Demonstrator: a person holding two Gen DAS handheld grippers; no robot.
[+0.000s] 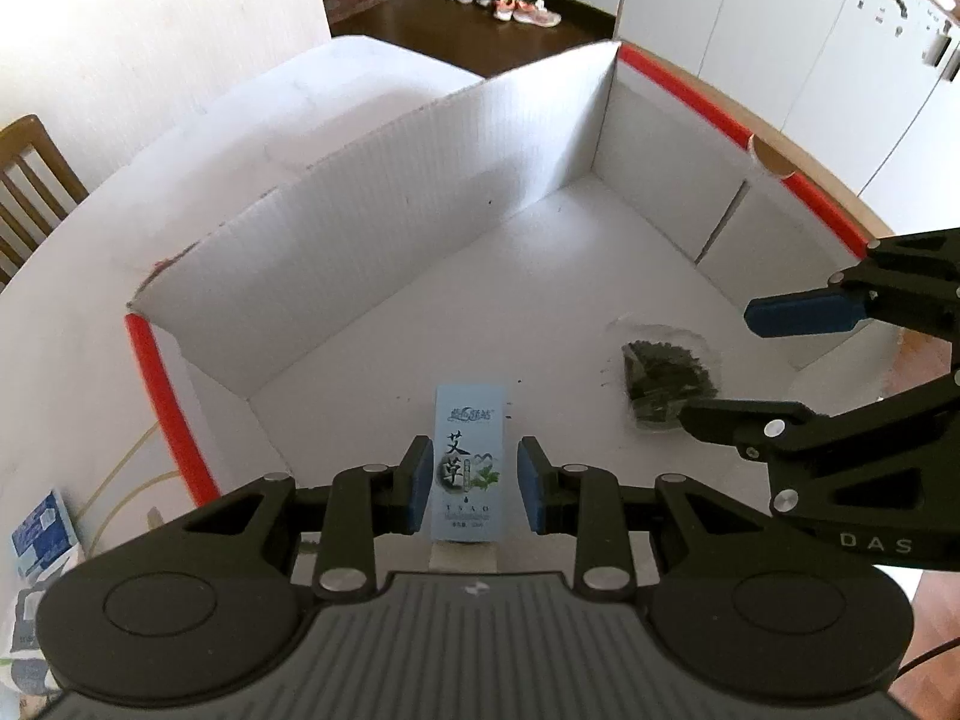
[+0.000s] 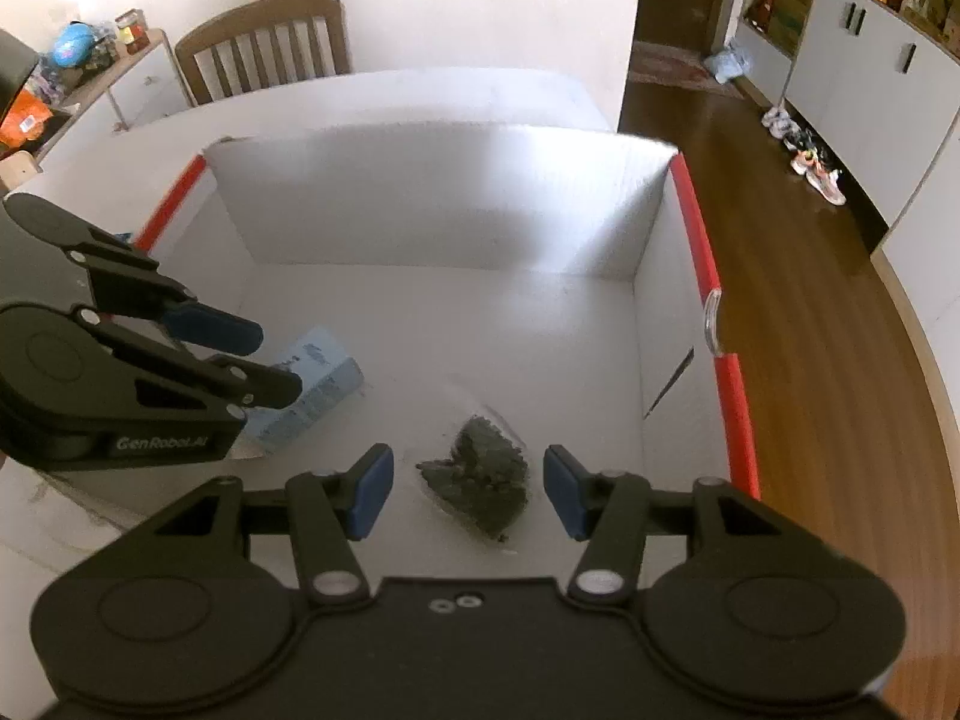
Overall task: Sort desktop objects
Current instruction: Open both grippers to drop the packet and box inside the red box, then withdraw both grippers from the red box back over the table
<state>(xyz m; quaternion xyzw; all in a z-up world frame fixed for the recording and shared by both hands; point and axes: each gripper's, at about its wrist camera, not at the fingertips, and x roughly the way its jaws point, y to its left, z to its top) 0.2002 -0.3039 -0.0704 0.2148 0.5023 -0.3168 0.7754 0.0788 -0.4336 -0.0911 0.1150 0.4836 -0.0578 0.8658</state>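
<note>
**Work area.** A white cardboard carton (image 1: 420,180) with red edge strips is placed on the white tabletop (image 1: 90,300). Both task items are located inside the carton.

**Left tongs** (image 1: 474,480). The jaws are drawn in to a narrow slot. A light blue printed box (image 1: 468,456) is seen lengthwise in that slot. The left pad (image 1: 420,483) is at the box edge, while a thin gap is visible at the right pad. A firm grip on the box cannot be confirmed. From the right wrist view, the box (image 2: 324,378) is seen tilted, just beyond the fingertips of the left tongs (image 2: 273,360).

**Right tongs** (image 2: 468,492). The jaws are spread apart and nothing is held. A clear bag of dark dried leaves (image 2: 486,474) is lying on the carton floor and is framed between the pads without being touched. In the left wrist view, the bag (image 1: 666,384) is located to the right of the blue box, near the right tongs (image 1: 720,366).
</note>
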